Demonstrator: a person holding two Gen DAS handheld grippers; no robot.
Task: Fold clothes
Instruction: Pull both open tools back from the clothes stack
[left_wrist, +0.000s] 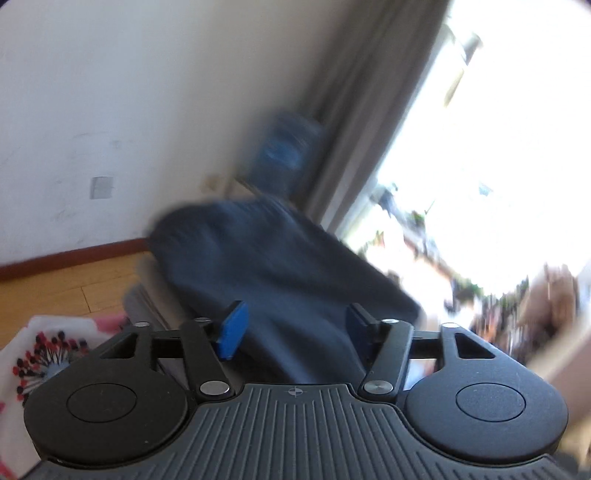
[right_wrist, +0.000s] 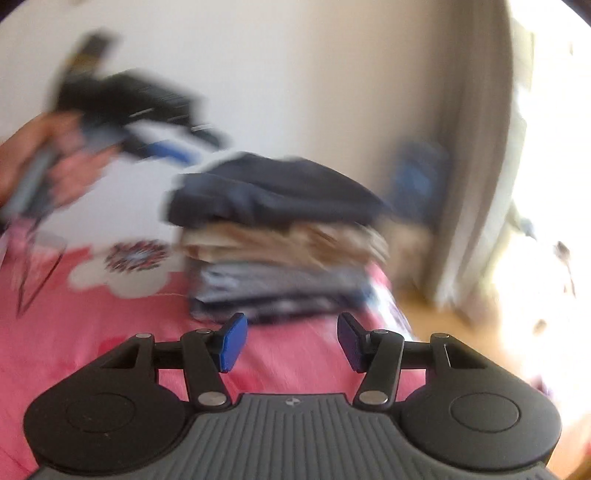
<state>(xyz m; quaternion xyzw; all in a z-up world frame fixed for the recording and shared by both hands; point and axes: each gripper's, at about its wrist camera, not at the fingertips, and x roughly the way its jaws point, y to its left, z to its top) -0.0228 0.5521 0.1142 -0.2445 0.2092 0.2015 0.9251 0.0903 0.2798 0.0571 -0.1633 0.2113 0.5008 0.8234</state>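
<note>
A stack of folded clothes (right_wrist: 284, 254) sits on the pink bedsheet (right_wrist: 110, 332), with a dark navy garment (right_wrist: 280, 192) on top, beige and grey ones under it. My right gripper (right_wrist: 291, 341) is open and empty, just in front of the stack. My left gripper (left_wrist: 291, 332) is open, hovering right over the navy garment (left_wrist: 266, 266); no cloth is pinched. It also shows blurred in the right wrist view (right_wrist: 166, 147), held in a hand above and left of the stack. Both views are motion-blurred.
A blue water jug (right_wrist: 421, 181) stands on the floor by the grey curtain (right_wrist: 469, 184) and bright window. A white wall (left_wrist: 129, 92) is behind. Wooden floor (left_wrist: 62, 288) lies beyond the bed edge. The sheet has a white flower pattern (right_wrist: 133, 266).
</note>
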